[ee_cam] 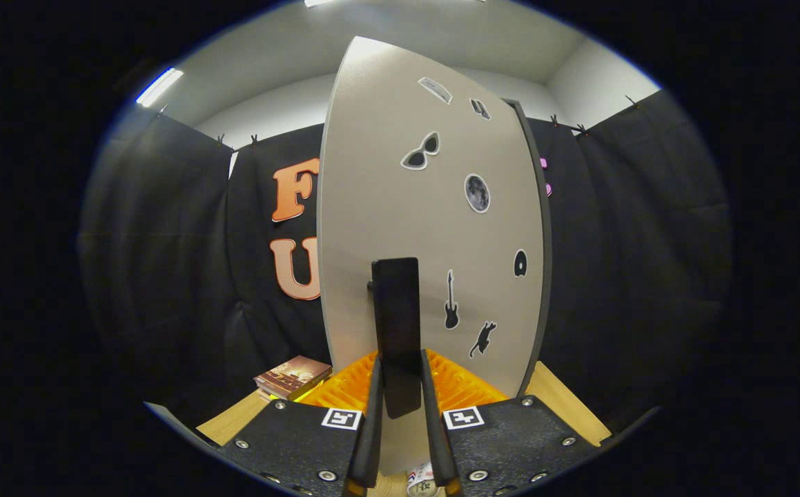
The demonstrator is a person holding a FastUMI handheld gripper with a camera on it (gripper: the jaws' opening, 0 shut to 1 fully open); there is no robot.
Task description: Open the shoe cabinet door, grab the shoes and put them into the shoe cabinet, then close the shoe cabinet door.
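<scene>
gripper [400,386] is pinching the dark door handle [395,324], fingers pressing both its sides | cabinet door [400,207] is standing upright just ahead, stickers on it | stiff, light panel; the handle's looking like the only sound hold

Door [400,207]: pale grey-beige, dark edge trim, scattered black-and-white stickers. Handle [397,331]: black. Book [293,376]: brown-toned cover. Table [565,404]: light wood grain. Gripper [400,393] body: black, white square markers.
</scene>
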